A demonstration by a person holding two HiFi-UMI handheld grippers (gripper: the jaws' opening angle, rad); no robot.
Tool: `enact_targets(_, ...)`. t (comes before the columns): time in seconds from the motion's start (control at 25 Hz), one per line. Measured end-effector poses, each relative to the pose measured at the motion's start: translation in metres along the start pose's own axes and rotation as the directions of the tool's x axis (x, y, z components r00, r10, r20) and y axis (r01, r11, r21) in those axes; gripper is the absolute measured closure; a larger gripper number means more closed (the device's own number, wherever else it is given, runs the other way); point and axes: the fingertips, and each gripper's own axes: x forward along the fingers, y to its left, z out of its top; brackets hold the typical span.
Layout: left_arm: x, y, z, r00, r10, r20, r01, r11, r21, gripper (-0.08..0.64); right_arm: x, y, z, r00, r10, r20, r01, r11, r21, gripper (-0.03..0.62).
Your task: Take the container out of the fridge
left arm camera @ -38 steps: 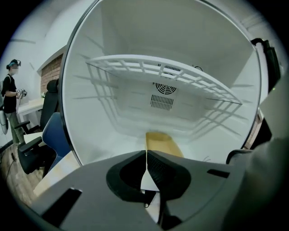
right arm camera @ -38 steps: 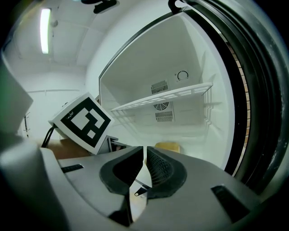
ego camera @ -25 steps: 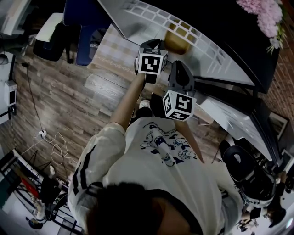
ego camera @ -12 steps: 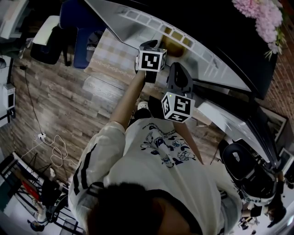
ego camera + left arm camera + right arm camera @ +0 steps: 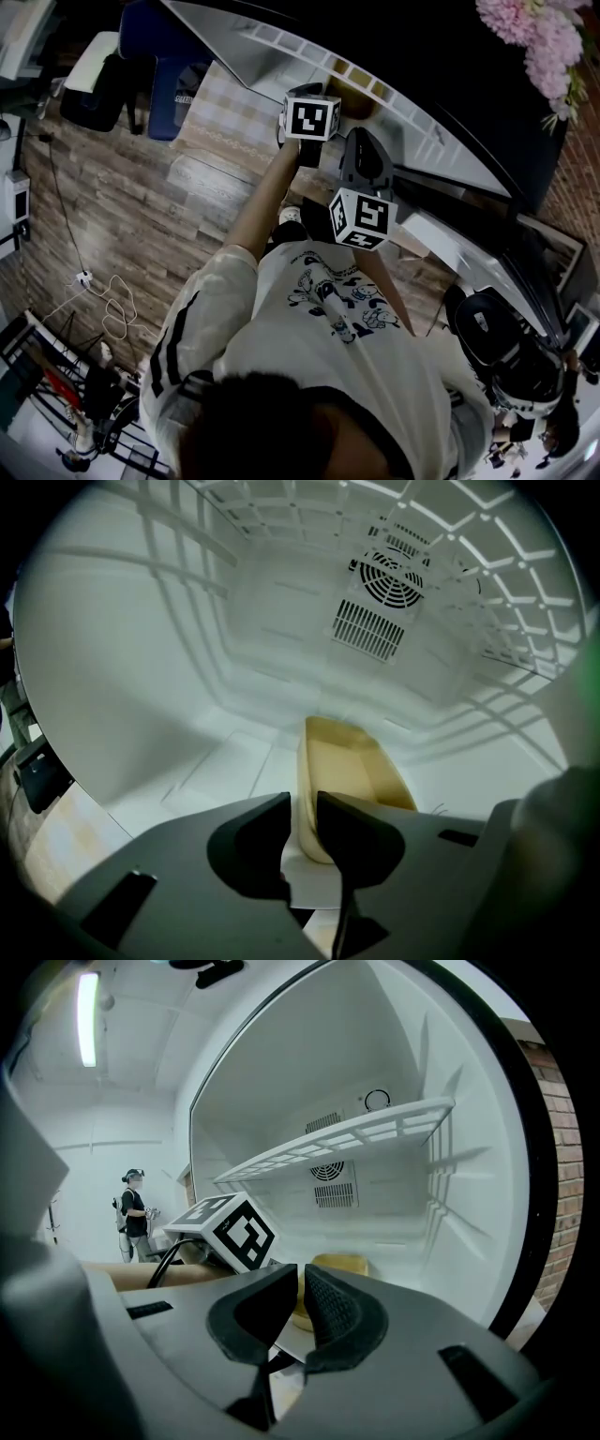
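Left tongs (image 5: 302, 803) are inside the fridge (image 5: 141, 667), low in the compartment; the jaws stand nearly together and clamp the near wall of the container (image 5: 352, 761); the container is a pale yellow open tub that sits on the white fridge floor, under the wire shelf (image 5: 356, 1133) and in front of the round fan grille (image 5: 392, 574) on the back wall. Right tongs (image 5: 300, 1274) are held at the fridge opening, just behind the left tongs and apart from the container; their jaws are closed on each other. A second person (image 5: 134, 1202) stands well back in the room; the wooden floor (image 5: 112, 197) lies to the left.
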Motion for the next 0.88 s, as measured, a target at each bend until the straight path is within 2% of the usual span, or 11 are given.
enact_targets(0.44,0.014,-0.003,-0.004,1.0,0.004,-0.017,-0.004,1.0,-0.01,0.525,0.001,-0.008,0.001,1.0,-0.017,-0.003,0.017,1.0,0.003,0.549)
enact_targets(0.88,0.002,0.002,-0.001,1.0,0.001,0.012,-0.001,1.0,-0.011,0.535,-0.003,-0.003,0.001,1.0,-0.02,0.001,0.02,1.0,0.002,0.549)
